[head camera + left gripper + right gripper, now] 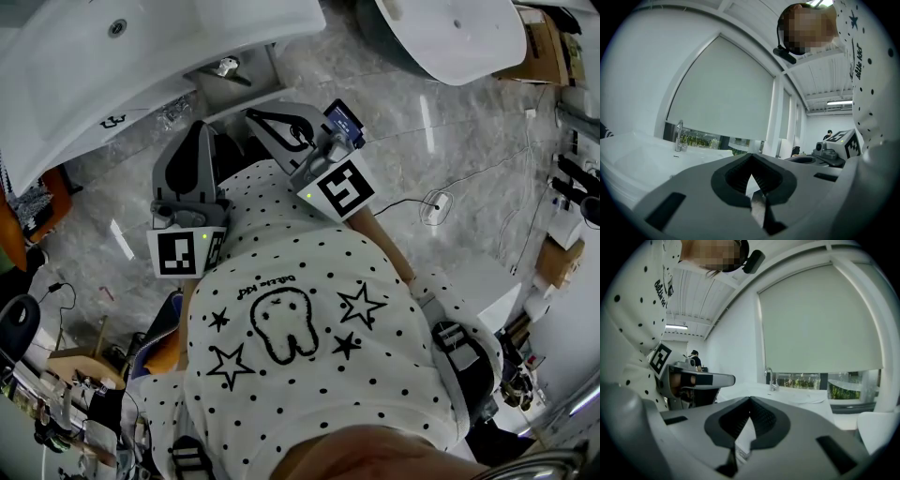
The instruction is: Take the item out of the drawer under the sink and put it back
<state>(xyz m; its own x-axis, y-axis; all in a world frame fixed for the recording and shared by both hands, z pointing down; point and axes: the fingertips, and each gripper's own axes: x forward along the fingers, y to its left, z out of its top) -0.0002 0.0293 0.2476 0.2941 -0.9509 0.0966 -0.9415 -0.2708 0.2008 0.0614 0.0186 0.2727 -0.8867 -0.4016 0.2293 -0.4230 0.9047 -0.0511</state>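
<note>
Both grippers are held close against a person's dotted white shirt (300, 319), pointing at the white sink (84, 56). My left gripper (204, 128) is shut, its jaws meeting with nothing between them (751, 176). My right gripper (253, 115) is also shut and empty (749, 412). A white cabinet front (246, 92) shows just under the sink's rim; no drawer opening or item is visible. The chrome faucet (678, 136) stands at the back of the sink, and it also shows as the faucet (771, 379) in the right gripper view.
A second white basin (455, 37) sits at the top right. A cable with a small white device (436, 206) lies on the grey marble floor (469, 141). Cardboard boxes (544, 42) and a white unit (492, 286) stand at the right, clutter (56, 375) at the lower left.
</note>
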